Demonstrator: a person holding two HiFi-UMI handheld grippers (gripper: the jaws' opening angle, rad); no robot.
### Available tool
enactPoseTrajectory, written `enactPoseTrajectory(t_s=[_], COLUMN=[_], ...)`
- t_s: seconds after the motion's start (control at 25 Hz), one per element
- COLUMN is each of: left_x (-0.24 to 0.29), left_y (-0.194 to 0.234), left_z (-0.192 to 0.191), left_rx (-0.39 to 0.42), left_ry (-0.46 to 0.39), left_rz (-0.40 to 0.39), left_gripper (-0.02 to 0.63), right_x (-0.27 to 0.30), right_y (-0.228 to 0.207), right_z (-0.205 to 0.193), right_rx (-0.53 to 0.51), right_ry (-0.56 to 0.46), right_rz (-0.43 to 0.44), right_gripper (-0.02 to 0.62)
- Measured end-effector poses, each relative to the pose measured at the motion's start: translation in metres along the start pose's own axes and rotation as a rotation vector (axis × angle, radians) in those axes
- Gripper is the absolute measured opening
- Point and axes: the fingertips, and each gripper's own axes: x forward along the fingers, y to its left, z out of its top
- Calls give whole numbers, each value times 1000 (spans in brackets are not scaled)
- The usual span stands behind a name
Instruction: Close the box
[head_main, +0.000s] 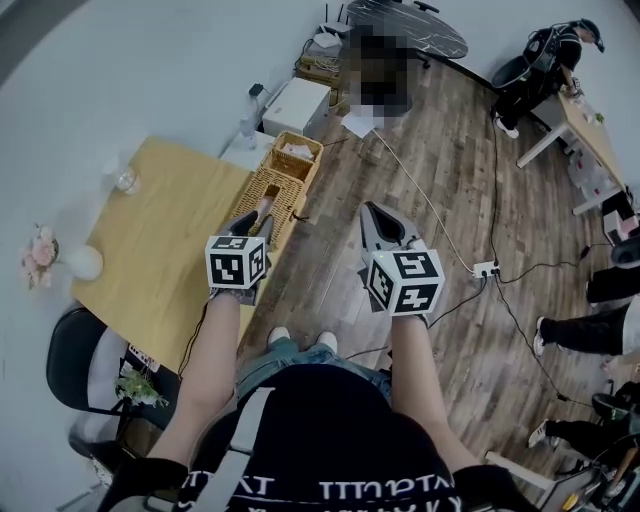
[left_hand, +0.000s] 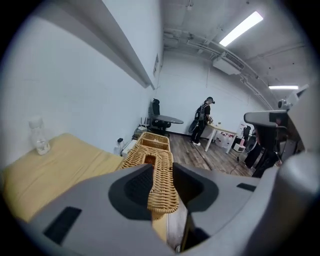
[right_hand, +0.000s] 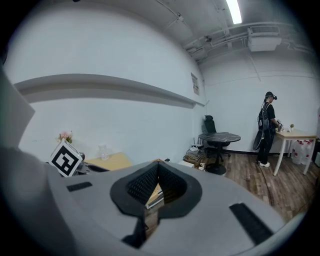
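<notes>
Jaws of my left claw (left_hand: 161, 169) stand apart round the wicker lid's (left_hand: 159, 187) near end, unclamped; my right claw (right_hand: 158, 165) is closed, empty. The box (left_hand: 154, 141) lies along the desk's (left_hand: 60, 165) right edge. Lifted this loosely, the lid could slip free and flop open.

Yellow wooden table (head_main: 150, 240) before me, glass jar (head_main: 126, 180) on it, pink flowers (head_main: 40, 250) beside a white vase (head_main: 84, 262) at its edge, black chair (head_main: 70, 362) near my side, white power strip (head_main: 485, 268) on the plank floor (head_main: 440, 180).
</notes>
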Motion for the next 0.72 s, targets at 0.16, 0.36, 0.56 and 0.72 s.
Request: enactPoseTrajectory(t_s=[0.16, 0.36, 0.56, 0.72], left_x=[-21, -49, -81, -106], left_y=[9, 16, 12, 1], left_z=[23, 49, 75, 86], left_rx=[18, 33, 59, 76], left_ry=[-64, -151, -255, -318], left_rz=[60, 133, 215, 271], left_gripper=[124, 124, 124, 124], right_x=[4, 6, -3, -17], right_y=[4, 9, 15, 17], right_z=[9, 17, 31, 40], right_rx=[-17, -32, -85, -162], right_ry=[-14, -31, -73, -115], right_rz=[34, 94, 163, 192], right_gripper=[12, 12, 12, 12])
